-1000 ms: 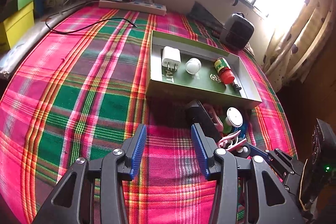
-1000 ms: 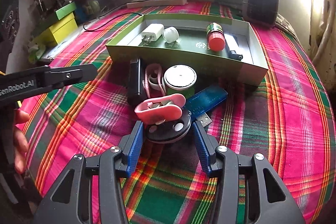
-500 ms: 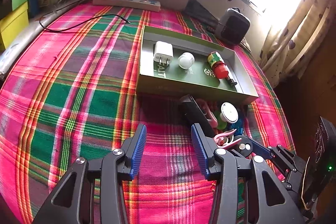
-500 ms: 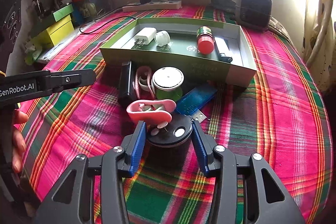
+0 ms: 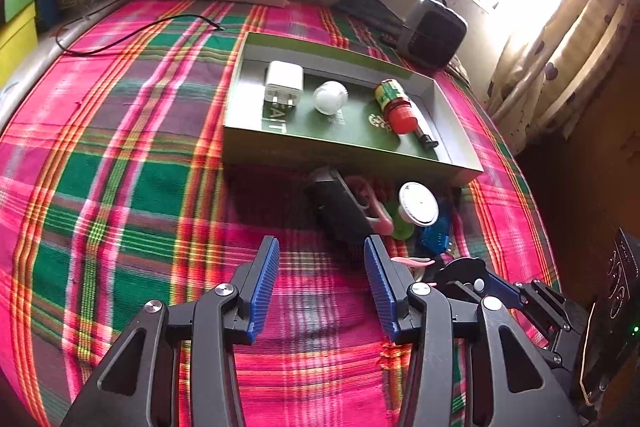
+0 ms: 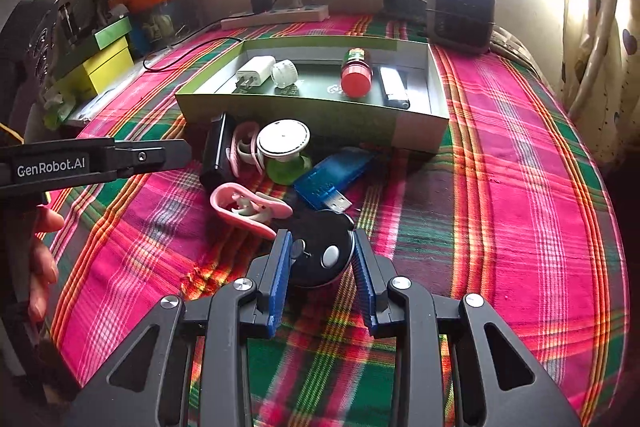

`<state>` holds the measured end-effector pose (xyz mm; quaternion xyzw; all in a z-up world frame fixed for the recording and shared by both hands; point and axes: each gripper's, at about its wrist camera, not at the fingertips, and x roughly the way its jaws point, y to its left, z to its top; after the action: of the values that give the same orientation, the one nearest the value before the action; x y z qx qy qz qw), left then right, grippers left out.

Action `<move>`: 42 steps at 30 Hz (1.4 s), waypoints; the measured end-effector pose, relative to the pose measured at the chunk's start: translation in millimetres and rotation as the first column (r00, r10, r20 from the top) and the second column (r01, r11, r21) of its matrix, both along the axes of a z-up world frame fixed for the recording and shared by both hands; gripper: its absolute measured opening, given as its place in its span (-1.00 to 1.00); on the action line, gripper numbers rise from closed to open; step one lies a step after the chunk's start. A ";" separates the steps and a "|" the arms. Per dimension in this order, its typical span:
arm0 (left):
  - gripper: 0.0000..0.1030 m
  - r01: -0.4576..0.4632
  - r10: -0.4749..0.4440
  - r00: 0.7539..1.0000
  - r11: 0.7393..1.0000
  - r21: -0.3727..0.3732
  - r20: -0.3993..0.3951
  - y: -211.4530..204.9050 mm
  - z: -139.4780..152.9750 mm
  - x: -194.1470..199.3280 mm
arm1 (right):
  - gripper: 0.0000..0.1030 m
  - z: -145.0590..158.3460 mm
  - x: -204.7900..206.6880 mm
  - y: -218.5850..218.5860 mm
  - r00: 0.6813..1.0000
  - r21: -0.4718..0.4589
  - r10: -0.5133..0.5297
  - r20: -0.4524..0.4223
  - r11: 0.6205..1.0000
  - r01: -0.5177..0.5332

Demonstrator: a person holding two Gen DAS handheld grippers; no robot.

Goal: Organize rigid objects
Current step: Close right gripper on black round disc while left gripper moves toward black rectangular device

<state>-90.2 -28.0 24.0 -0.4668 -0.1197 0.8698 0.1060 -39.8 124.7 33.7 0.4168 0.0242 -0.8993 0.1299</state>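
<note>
Closing on the round black puck [image 6: 322, 253], which sits squarely between its pads, the right gripper [image 6: 322, 263] faces the green tray [image 6: 312, 109] straight ahead, while the left gripper [image 5: 320, 279] hangs open and empty beside it.

A plaid cloth [image 6: 500, 155] covers the bed. At its centre lies a green tray [image 6: 320, 115]; a power strip [image 6: 276, 18] lies at twelve o'clock, a black speaker [image 6: 460, 11] at two. A huddle of small items [image 6: 280, 163] sits just at the tray's six o'clock side.
</note>
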 end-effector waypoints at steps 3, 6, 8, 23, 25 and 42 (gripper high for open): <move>-0.15 0.011 -0.011 1.000 1.000 -0.006 -0.005 4.5 1.8 -0.9 | -0.39 0.6 0.4 6.0 1.000 -0.007 -0.009 -0.001 1.000 0.009; -0.15 0.017 -0.017 1.000 1.000 -0.012 0.009 13.2 -1.2 -4.5 | -0.39 2.0 1.2 9.9 1.000 -0.007 -0.020 -0.006 1.000 0.020; -0.15 0.022 -0.022 1.000 1.000 -0.017 0.011 17.2 -3.1 -5.6 | -0.39 3.2 2.2 11.6 1.000 -0.011 -0.022 -0.010 1.000 0.022; -0.15 -0.009 0.011 1.000 0.996 -0.083 0.027 12.6 -6.5 -10.9 | -0.39 1.6 -1.8 11.3 1.000 -0.021 -0.016 -0.001 1.000 0.016; -0.15 -0.006 0.008 0.999 0.996 -0.087 0.031 14.2 -7.3 -13.6 | -0.39 1.5 -2.4 10.9 1.000 -0.022 -0.016 -0.001 1.000 0.016; -0.15 -0.047 0.054 0.998 0.988 -0.144 0.044 1.1 -13.9 -21.4 | -0.39 0.8 -2.7 14.9 1.000 -0.036 -0.016 0.000 0.999 0.016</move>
<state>-111.5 -26.8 10.1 -0.4906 -0.0713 0.8672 0.0472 -42.5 139.6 34.5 0.4145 0.0047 -0.9007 0.1302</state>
